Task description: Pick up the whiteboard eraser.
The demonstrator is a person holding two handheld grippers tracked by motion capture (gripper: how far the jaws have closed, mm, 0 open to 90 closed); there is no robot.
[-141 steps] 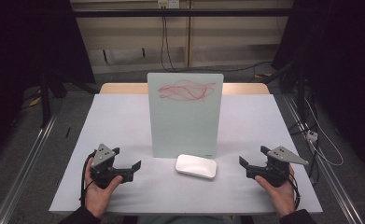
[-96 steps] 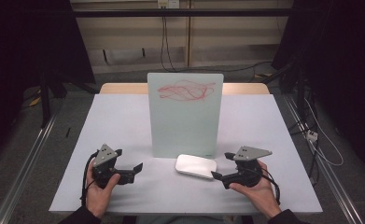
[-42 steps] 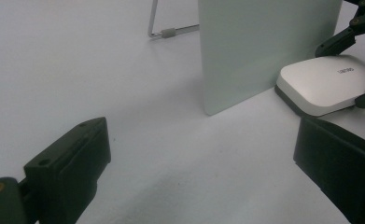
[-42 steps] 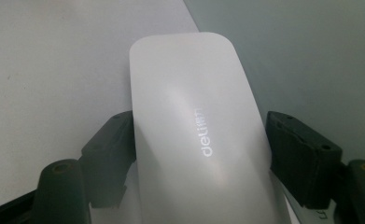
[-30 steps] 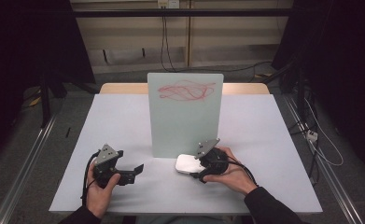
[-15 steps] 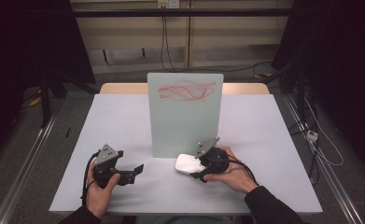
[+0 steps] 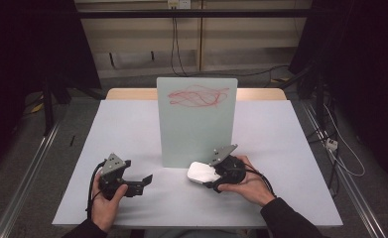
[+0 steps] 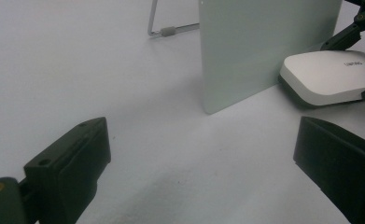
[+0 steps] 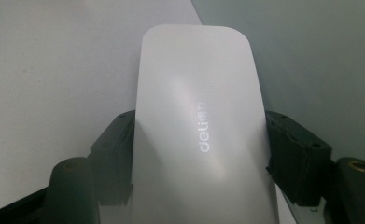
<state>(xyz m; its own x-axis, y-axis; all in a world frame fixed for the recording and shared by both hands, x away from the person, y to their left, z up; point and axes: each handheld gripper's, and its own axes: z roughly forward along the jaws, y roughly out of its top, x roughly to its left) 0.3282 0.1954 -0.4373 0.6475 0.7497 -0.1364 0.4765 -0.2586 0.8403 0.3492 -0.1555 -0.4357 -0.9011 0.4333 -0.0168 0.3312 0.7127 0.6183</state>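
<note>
The white eraser (image 7: 202, 172) lay flat on the desk (image 7: 132, 124) just in front of the upright whiteboard (image 7: 196, 121), and the right hand-held gripper (image 7: 216, 174) had just closed its jaws on the eraser's two long sides, pads pressing the shell. The left hand-held gripper (image 7: 143, 179) rested apart on the desk, jaws wide and empty. The eraser's smooth, glossy, rigid casing was judged light but slippery, best gripped across its flat flanks near mid-length.
</note>
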